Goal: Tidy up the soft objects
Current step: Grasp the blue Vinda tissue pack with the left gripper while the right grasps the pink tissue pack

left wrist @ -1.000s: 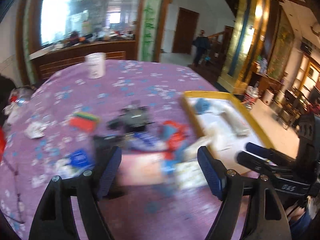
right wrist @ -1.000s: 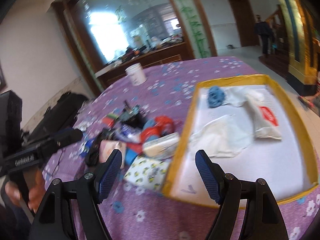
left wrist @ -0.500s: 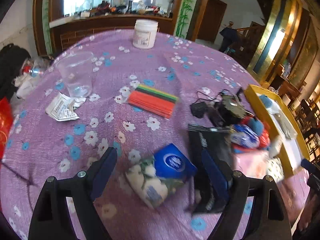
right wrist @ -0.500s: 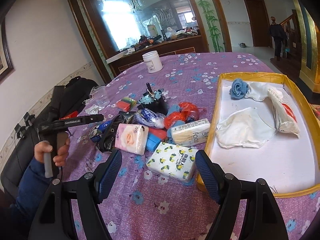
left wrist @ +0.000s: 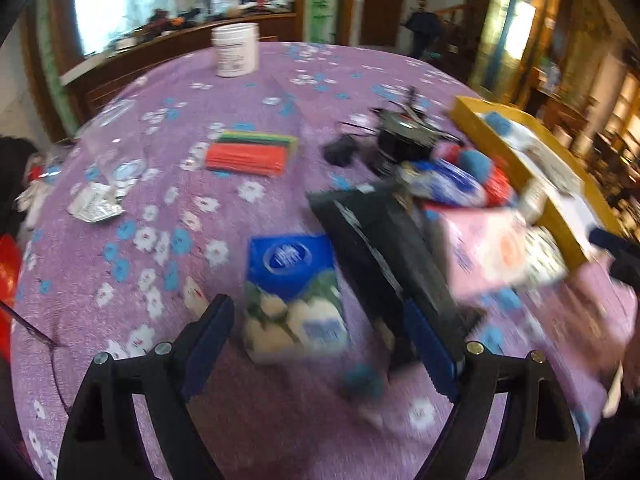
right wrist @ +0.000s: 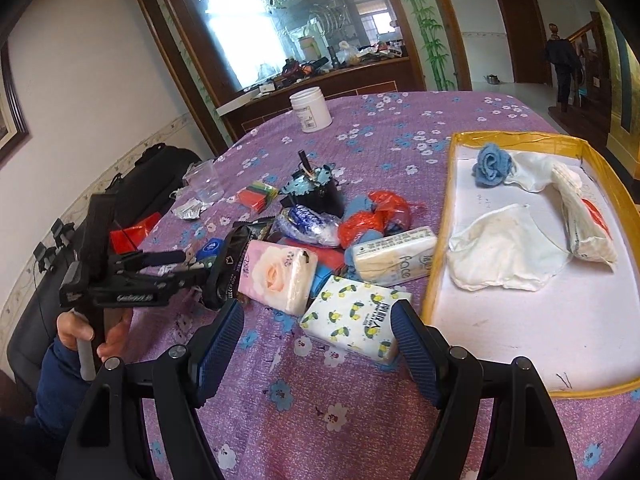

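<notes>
**Purple floral tablecloth, sorting under way**

Purple cloth carries a clutter pile beside the yellow-rimmed tray. Left gripper, released, frames the blue tissue pack; right gripper, released, frames the lemon-print pack. Next likely: descend, clench, lift trayward.

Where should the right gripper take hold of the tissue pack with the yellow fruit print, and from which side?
Grip the fruit-print tissue pack across its short width, from above. It lies flat between the open right gripper fingers, and its neighbours crowd only the far edge.
</notes>
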`<action>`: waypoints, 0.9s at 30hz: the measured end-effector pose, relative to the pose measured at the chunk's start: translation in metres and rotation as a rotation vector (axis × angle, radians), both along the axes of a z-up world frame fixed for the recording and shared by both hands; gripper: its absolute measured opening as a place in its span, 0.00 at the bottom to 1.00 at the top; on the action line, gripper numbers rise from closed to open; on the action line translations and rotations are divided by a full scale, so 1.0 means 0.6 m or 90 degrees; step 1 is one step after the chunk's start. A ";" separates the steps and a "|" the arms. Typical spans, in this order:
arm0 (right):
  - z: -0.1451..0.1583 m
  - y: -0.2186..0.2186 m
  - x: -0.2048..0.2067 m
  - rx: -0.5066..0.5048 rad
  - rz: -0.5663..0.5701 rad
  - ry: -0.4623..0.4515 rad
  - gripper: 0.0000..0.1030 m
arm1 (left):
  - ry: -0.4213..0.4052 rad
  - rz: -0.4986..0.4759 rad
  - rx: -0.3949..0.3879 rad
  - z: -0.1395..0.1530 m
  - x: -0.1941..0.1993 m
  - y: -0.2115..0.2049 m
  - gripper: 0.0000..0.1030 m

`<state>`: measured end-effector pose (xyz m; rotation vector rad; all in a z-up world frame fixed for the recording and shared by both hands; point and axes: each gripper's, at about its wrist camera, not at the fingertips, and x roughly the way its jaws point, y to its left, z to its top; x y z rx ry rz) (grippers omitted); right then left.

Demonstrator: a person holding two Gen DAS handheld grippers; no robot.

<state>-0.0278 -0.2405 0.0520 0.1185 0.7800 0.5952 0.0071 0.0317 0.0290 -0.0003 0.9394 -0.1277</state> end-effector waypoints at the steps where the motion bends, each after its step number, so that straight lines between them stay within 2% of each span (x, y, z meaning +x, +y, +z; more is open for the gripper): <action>1: 0.001 0.005 0.001 -0.005 0.003 -0.002 0.78 | 0.000 0.016 0.001 -0.002 0.008 -0.001 0.83; 3: 0.006 0.021 0.003 -0.024 0.019 -0.012 0.78 | -0.007 0.032 0.006 -0.007 0.018 -0.003 0.82; 4: 0.007 0.027 0.004 -0.031 0.024 -0.016 0.78 | -0.009 0.033 0.007 -0.009 0.019 -0.004 0.67; 5: 0.009 0.037 0.007 -0.045 0.031 -0.021 0.78 | -0.011 0.042 0.016 -0.013 0.018 -0.005 0.49; 6: 0.010 0.047 0.011 -0.057 0.036 -0.026 0.79 | -0.012 0.052 0.026 -0.015 0.015 -0.003 0.47; 10: 0.009 0.094 0.028 -0.118 0.079 -0.045 0.82 | -0.039 0.071 -0.017 -0.009 0.005 0.020 0.45; 14: -0.009 0.160 0.044 -0.241 0.153 -0.089 0.82 | -0.066 0.099 -0.081 -0.003 0.000 0.056 0.45; 18: -0.032 0.198 0.048 -0.339 0.201 -0.130 0.82 | -0.072 0.109 -0.106 -0.001 -0.001 0.067 0.45; 21: -0.044 0.214 0.048 -0.379 0.227 -0.155 0.82 | -0.078 0.108 -0.110 0.001 -0.003 0.068 0.45; 25: -0.068 0.221 0.066 -0.403 0.225 -0.149 0.82 | -0.083 0.101 -0.102 0.003 -0.005 0.062 0.45; 26: -0.072 0.216 0.069 -0.385 0.225 -0.137 0.78 | -0.085 0.099 -0.103 0.003 -0.005 0.062 0.45; 27: -0.072 0.210 0.070 -0.365 0.221 -0.125 0.66 | -0.086 0.098 -0.102 0.003 -0.005 0.062 0.45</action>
